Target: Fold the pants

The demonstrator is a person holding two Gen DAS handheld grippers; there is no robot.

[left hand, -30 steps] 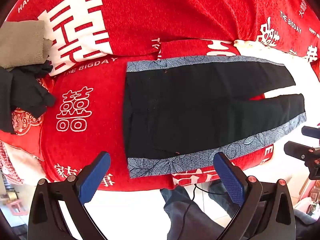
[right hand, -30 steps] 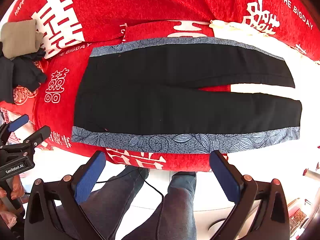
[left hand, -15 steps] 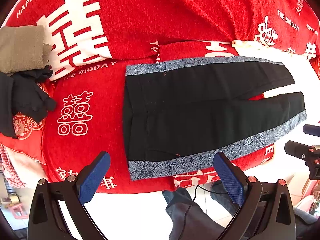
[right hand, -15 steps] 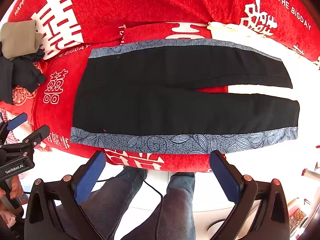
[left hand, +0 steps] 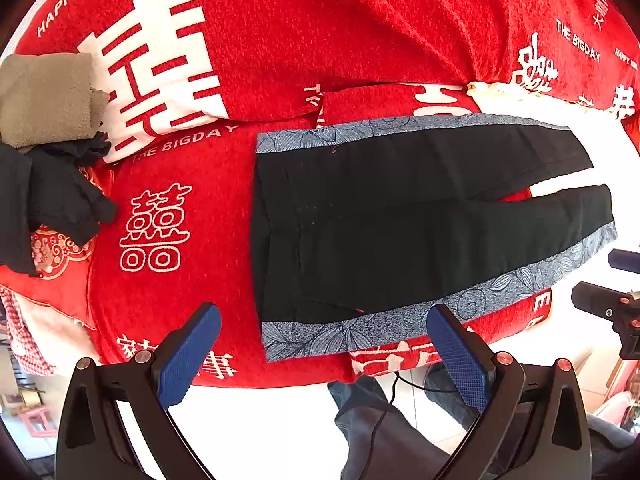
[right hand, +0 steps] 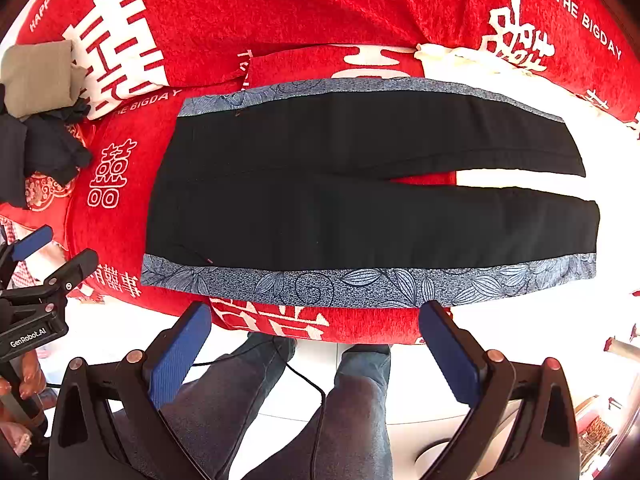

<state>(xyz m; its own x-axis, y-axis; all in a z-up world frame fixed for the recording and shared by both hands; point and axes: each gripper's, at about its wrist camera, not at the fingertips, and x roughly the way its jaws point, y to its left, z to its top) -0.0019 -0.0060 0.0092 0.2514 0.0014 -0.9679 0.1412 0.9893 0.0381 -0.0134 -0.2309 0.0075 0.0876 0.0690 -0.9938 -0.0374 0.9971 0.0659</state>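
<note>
Two claws spread wide and empty, left claw (left hand: 322, 354), right claw (right hand: 316, 350), above flat pants (right hand: 360, 192).

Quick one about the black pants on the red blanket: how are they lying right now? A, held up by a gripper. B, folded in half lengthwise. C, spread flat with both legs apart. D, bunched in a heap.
C: the pants lie flat on the red blanket, legs separated by a gap, with both grippers open and clear of them.
</note>
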